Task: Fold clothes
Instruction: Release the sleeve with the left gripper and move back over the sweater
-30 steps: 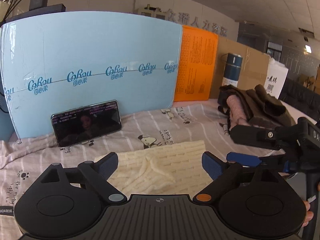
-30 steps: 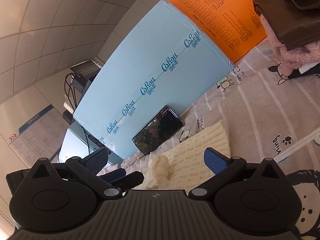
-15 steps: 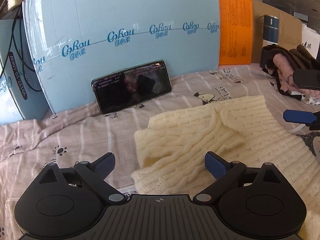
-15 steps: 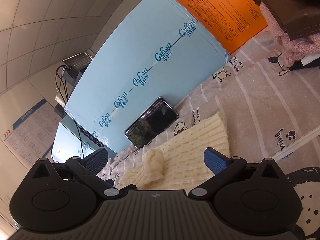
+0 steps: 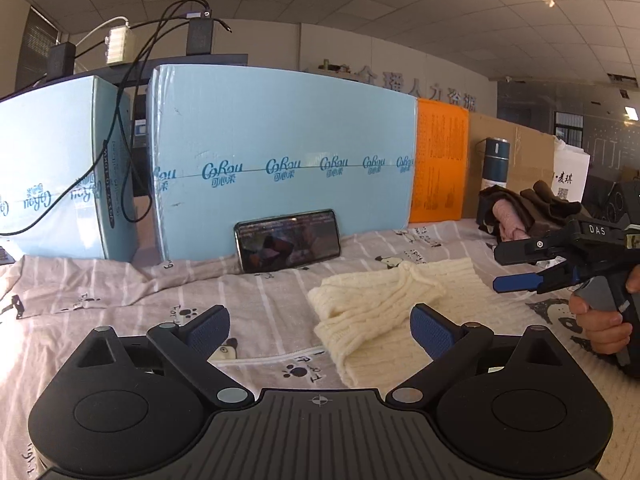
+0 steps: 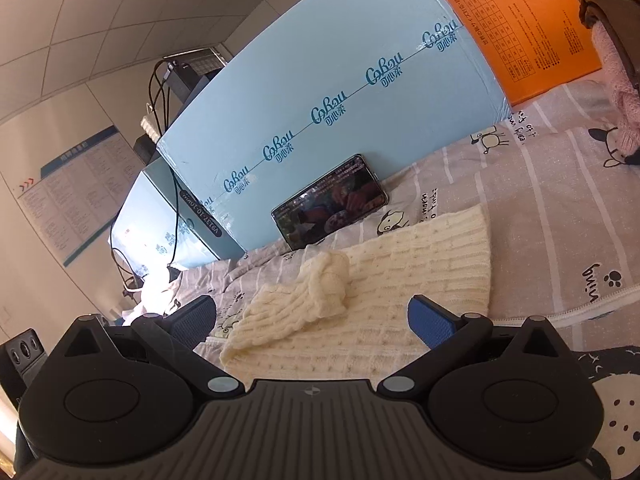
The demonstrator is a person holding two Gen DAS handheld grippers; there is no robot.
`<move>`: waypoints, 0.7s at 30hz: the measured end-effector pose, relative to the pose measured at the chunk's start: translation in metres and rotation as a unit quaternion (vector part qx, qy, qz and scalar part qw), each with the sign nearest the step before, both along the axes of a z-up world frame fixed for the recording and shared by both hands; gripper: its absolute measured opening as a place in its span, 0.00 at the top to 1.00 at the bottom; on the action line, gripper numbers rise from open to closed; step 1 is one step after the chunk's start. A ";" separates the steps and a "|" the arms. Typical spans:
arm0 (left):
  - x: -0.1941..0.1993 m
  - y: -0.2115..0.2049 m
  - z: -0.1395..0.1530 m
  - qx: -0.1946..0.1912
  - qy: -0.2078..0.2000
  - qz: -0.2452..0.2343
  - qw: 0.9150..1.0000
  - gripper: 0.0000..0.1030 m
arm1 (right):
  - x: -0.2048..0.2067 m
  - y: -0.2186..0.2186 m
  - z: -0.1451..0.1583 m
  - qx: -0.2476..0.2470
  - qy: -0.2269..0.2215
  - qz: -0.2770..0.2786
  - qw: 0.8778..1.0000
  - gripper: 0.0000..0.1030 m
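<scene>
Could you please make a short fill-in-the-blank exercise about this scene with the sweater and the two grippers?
1. The knitted sweater lying on the bedsheet is ____ in colour.
2. The phone leans against the light ____ box.
3. The left gripper and the right gripper both have their jaws ____, holding nothing.
4. Right of the blue box stands a box coloured ____.

Missing words: cream; blue; open; orange

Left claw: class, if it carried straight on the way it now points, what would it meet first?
Probably the cream knitted sweater: the open left claw points over its near folded edge. If it passed above that, the phone propped on the blue box comes next; depth is unclear.
</scene>
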State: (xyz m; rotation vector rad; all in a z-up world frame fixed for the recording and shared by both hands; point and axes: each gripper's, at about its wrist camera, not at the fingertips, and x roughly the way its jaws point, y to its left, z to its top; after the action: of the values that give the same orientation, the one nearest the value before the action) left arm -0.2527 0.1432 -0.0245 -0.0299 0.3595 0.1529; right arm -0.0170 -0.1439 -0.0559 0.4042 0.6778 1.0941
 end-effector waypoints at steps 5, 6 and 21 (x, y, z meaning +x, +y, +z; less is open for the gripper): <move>-0.027 -0.008 0.002 0.027 0.008 -0.009 1.000 0.04 | 0.004 0.004 -0.004 -0.012 -0.001 -0.004 1.000 0.00; -0.030 -0.011 0.002 0.030 0.007 -0.013 0.999 0.04 | 0.004 0.004 -0.005 -0.011 -0.001 -0.003 1.000 0.00; -0.086 -0.087 -0.009 0.104 0.043 -0.120 0.986 0.01 | -0.068 -0.058 0.051 0.031 -0.143 0.027 0.989 0.00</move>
State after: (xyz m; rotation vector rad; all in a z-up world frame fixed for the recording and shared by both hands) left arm -0.3389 0.0558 -0.0333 0.2267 0.4289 -0.0473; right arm -0.0851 -0.2022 -0.0051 0.2745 0.4031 1.1997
